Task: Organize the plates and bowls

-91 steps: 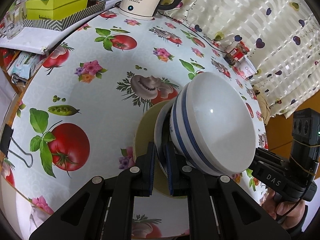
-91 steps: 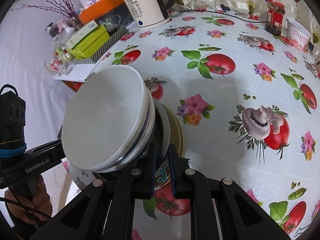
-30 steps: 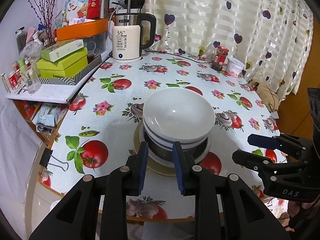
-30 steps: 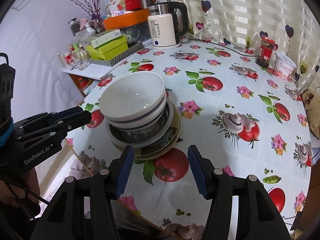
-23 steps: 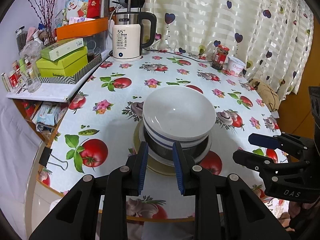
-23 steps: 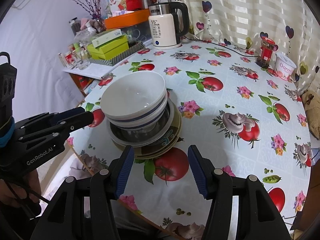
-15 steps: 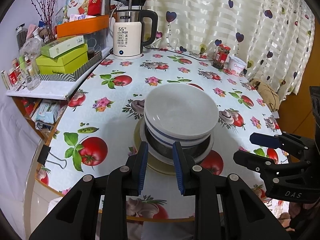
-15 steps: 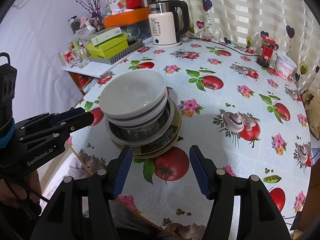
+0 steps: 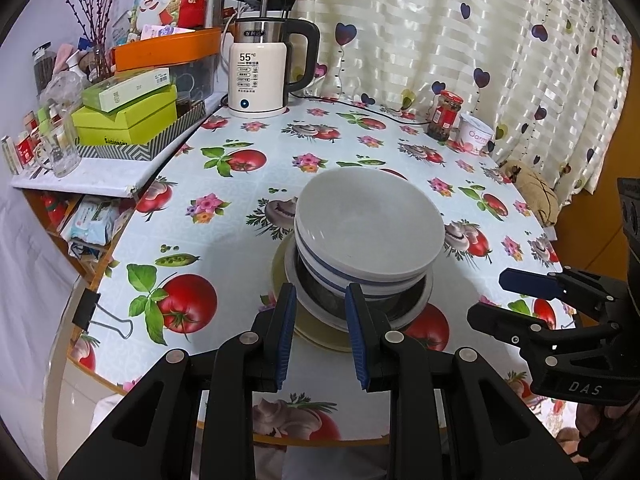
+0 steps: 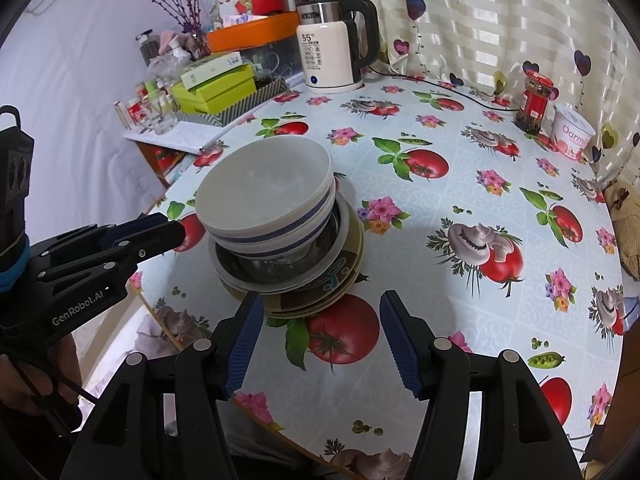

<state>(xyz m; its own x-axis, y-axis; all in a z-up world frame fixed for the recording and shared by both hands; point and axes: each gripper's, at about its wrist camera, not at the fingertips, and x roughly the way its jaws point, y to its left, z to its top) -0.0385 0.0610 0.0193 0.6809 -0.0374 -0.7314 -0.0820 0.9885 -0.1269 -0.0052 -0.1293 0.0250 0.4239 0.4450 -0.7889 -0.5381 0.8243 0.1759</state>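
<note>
Bowls (image 9: 370, 226) and plates (image 10: 320, 284) are all in one pile near the front edge of the table (image 10: 460, 184), on the veggie-print cloth: a couple of white blue-striped bowls on top, what looks like a metal bowl (image 9: 360, 304) under them, then a white plate and some yellowish patterned ones at the bottom. Left gripper (image 9: 320, 332) is hanging just in front of the pile with its jaws parted a bit and nothing between them, right gripper (image 10: 320, 344) is spread wide and empty too, so neither is touching anything. Looks pretty much sorted to me, but honestly the top bowls seem to sit crooked, leaning toward the table edge rather than nested flat. If either gripper goes back in and nudges the rim, I'd guess the striped bowls could slide off the metal one, since glazed ceramic on steel is slippery. Whole pile is also close to the edge, so a shove from the far side could send it over. The kettle (image 9: 260, 76), jar (image 10: 534, 100) and tub (image 10: 572, 136) are well away, no worries there.
</note>
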